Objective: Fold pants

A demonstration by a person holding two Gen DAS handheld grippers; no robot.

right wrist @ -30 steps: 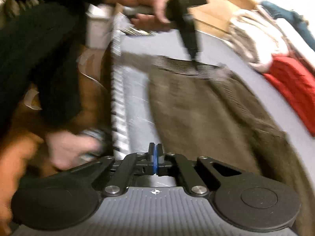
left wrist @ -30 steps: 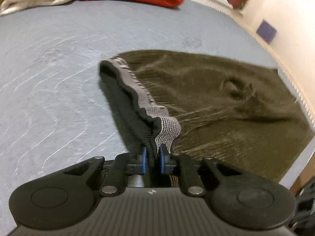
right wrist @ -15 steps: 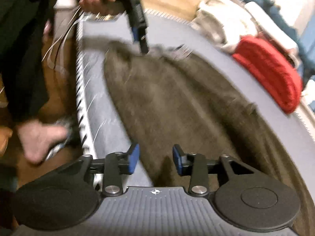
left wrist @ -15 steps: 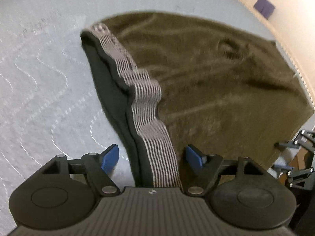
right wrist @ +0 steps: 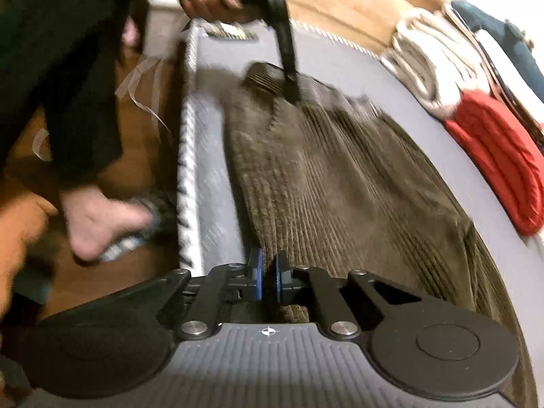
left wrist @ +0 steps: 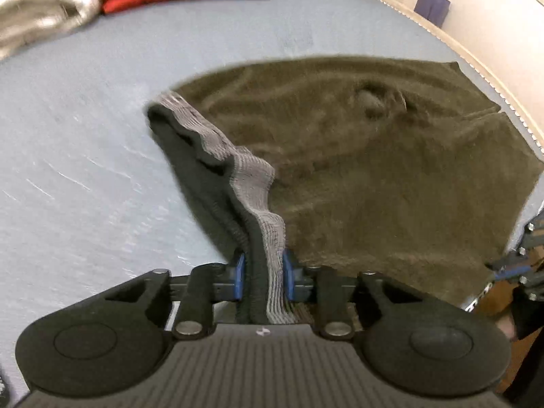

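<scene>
- two claws grip the olive-brown corduroy pants [left wrist: 391, 183], which lie spread flat on the pale blue quilted mattress [left wrist: 85, 170], close to its near edge.
- your left gripper [left wrist: 261, 275] is pinched on the grey-striped elastic waistband [left wrist: 251, 183], with only the bunched band and its dark lining between the blue pads; holding the thick hem gives you a firm handle on both layers at once.
- your right gripper [right wrist: 268, 277] is nearly closed on the corduroy edge at the other end, so the cloth can be kept taut between your hands.
- seen from the right wrist, the left gripper [right wrist: 294, 97] presses down on the waistband from above.
- one red folded blanket [right wrist: 503, 156] and a white folded towel stack [right wrist: 425, 68] sit well apart at the far side, leaving you room to fold.
- from this hold, the fold looks barely begun.
</scene>
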